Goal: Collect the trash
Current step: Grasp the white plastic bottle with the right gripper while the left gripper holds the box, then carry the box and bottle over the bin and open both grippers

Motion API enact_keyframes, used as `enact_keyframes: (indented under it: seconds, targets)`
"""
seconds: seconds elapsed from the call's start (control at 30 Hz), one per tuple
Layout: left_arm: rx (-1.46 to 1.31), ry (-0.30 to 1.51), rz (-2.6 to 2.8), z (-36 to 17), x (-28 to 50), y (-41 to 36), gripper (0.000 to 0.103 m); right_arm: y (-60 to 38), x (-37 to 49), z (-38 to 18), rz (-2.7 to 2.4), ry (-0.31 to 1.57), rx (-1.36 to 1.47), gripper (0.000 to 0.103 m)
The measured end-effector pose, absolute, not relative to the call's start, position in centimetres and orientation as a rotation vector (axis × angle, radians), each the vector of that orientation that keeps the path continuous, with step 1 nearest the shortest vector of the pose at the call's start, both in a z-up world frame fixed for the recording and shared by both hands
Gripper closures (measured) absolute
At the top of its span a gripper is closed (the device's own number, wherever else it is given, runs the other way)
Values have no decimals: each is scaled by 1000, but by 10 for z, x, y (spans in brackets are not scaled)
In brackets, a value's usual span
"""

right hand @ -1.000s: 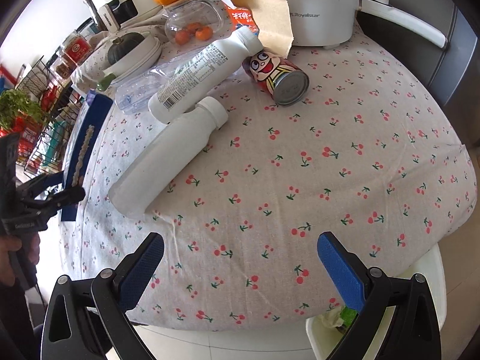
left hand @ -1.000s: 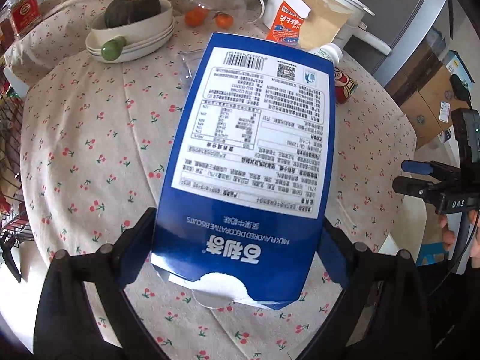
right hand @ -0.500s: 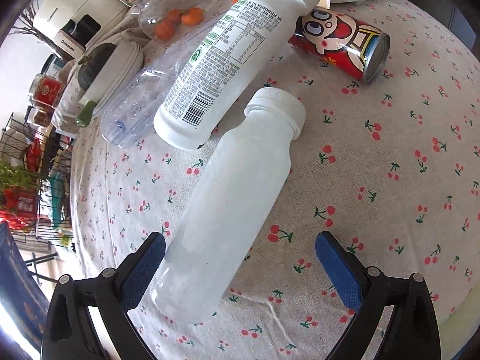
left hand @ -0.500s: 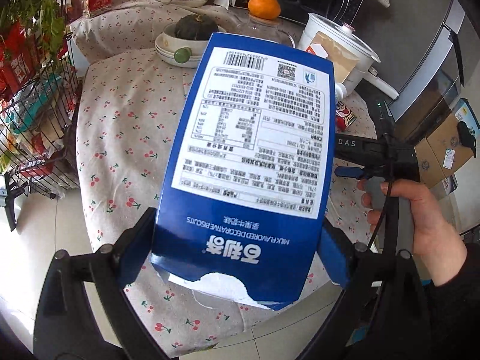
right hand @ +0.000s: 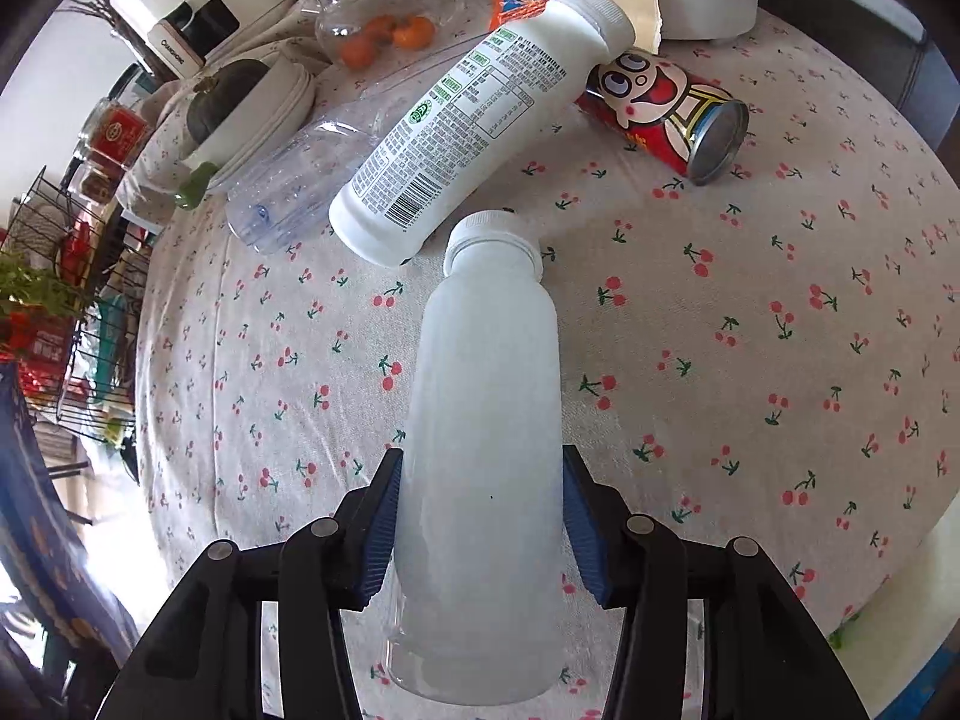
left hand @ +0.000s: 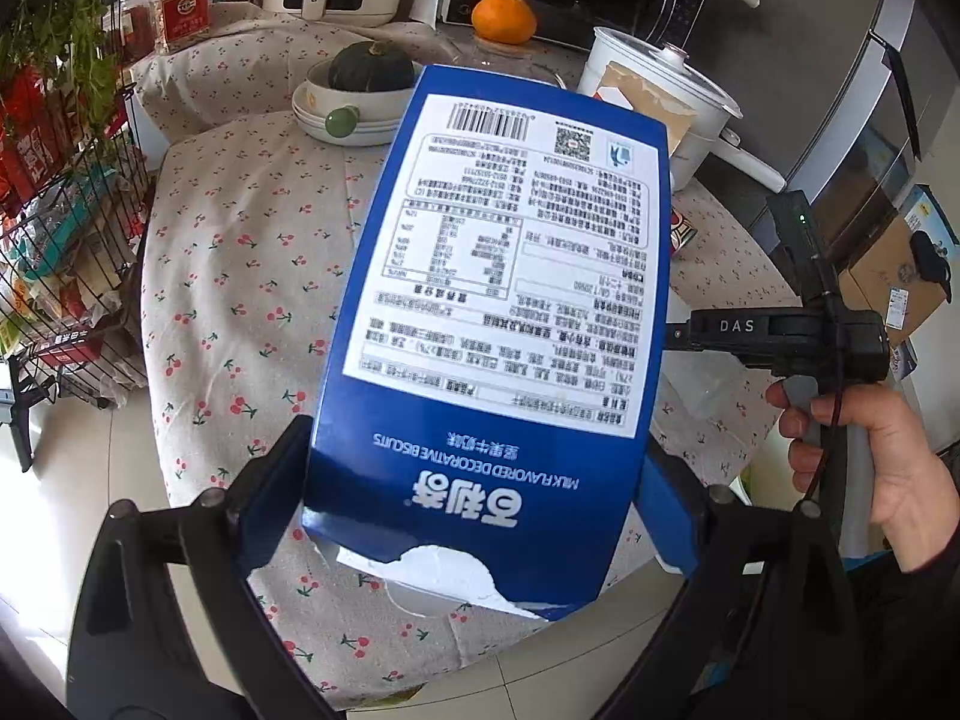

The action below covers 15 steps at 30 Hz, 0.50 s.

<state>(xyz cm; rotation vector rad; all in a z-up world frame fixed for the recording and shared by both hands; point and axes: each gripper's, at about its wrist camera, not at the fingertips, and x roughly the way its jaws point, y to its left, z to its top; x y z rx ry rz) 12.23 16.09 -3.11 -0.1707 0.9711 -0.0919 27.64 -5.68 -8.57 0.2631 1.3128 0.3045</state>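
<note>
Frosted plastic bottle point(right hand: 486, 450), capped and empty-looking, lies on its side on the cherry-print surface point(right hand: 750, 360), its lower body between the blue pads of the right hand-held gripper point(right hand: 477, 525). Those jaws have just been closing and now stand about halfway in, the pads against the bottle's flanks or very nearly so. To do this well, finish squeezing only until the thin wall stops slipping, then lift straight up, since a round, light bottle may roll or pop out. The left hand-held gripper point(left hand: 474, 504) is clamped wide on a torn blue biscuit box point(left hand: 498, 324), held in the air above the surface's edge. Just beyond the frosted bottle's cap lie a labelled white bottle point(right hand: 480, 126), a clear crushed bottle point(right hand: 300, 180) and a red cartoon can point(right hand: 672, 114); they crowd any forward motion.
</note>
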Motion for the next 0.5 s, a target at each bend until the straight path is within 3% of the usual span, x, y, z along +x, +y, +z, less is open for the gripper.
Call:
enact_keyframes:
  seconds: [0.5]
  targets:
    - [-97,986,-319,-39,117,32,7,-203,193,-39,352,1207,421,53]
